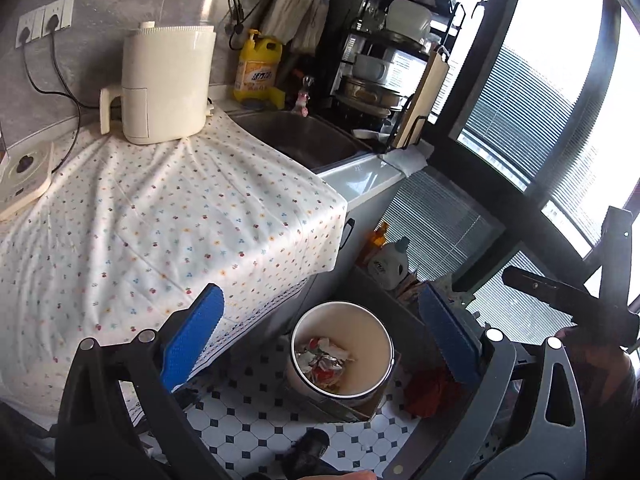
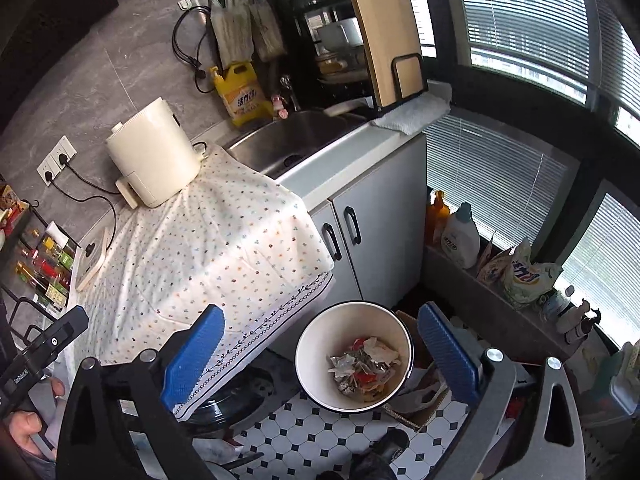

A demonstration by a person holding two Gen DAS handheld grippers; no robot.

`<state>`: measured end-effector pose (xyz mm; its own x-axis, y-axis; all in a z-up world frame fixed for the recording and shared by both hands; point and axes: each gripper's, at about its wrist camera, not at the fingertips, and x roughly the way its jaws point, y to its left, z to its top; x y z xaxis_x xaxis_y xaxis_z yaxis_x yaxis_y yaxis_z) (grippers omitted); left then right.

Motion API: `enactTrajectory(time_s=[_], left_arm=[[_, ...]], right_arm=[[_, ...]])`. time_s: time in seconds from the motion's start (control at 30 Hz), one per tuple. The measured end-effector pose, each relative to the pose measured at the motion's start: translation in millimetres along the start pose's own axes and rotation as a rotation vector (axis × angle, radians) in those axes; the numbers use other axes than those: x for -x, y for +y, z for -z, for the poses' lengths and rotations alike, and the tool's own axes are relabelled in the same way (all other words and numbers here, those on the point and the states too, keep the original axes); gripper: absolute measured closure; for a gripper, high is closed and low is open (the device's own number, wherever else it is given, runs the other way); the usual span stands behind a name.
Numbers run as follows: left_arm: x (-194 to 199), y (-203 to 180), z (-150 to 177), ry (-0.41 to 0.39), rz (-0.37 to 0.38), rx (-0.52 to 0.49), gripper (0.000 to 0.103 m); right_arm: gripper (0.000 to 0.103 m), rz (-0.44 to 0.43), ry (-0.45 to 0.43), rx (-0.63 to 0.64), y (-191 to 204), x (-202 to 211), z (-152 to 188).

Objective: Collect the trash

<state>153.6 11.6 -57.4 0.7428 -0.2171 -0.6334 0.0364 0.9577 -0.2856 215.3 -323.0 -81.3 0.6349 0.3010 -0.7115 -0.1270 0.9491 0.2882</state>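
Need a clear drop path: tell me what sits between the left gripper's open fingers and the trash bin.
Nothing solid. In the left wrist view the left gripper has open, empty jaws, and the bin of crumpled trash stands on the tiled floor below, framed between them, with only air between.

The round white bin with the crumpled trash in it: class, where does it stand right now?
In both wrist views the white bin stands on the tiled floor, below the corner of the flowered cloth, in front of the white cabinet doors.

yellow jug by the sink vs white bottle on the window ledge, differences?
The yellow detergent jug stands on the counter behind the sink and has a pump top; the white detergent bottle stands low on the ledge and has a pale blue cap. Both are upright, labelled and closed.
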Motion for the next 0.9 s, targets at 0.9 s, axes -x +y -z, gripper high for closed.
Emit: enactTrajectory(time_s=[0.9], left_arm=[[182.3,26.1,39.4,-0.226,-0.085,-0.06,0.006]], right_arm=[[0.008,-0.069,-0.193,0.053,103.2,125.4,74.3]])
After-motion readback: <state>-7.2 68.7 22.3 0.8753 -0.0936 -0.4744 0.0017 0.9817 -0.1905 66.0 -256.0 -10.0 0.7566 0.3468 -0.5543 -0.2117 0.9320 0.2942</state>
